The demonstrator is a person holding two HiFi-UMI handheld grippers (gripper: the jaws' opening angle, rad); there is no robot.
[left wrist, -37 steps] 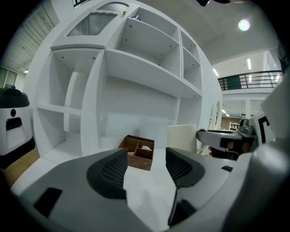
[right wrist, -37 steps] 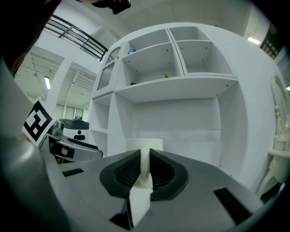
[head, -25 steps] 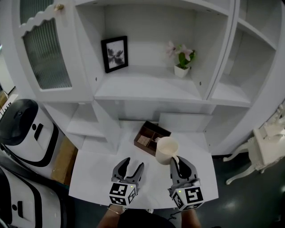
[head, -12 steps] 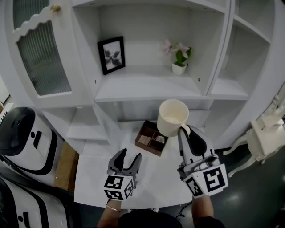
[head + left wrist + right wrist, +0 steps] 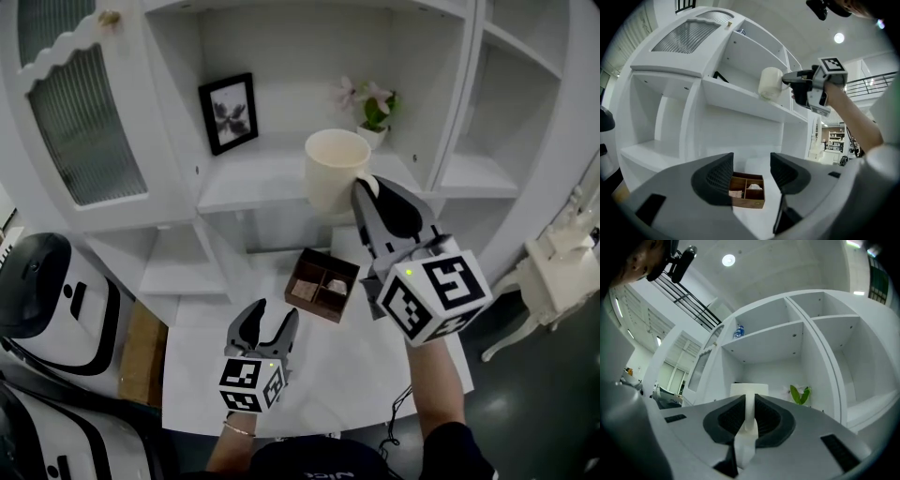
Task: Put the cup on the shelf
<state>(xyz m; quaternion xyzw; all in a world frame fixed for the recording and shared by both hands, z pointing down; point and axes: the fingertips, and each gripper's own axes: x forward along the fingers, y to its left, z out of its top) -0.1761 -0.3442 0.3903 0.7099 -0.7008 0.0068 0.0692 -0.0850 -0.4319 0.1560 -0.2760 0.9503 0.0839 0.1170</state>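
Cup [image 5: 335, 171], up off the table [image 5: 328, 367] within the last second, now sits by its handle in the clenched right gripper [image 5: 366, 188], level with the shelf [image 5: 246, 184], nearly placeable; left gripper [image 5: 275, 315] hangs open, empty.

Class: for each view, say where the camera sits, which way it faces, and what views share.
Head view: on the person's head, looking down at the shelf; left gripper and right gripper show.
Left gripper view: on that gripper, looking along its open jaws at the wooden box.
Right gripper view: on that gripper, looking along jaws shut on the handle of the cup.
All three show the cup.
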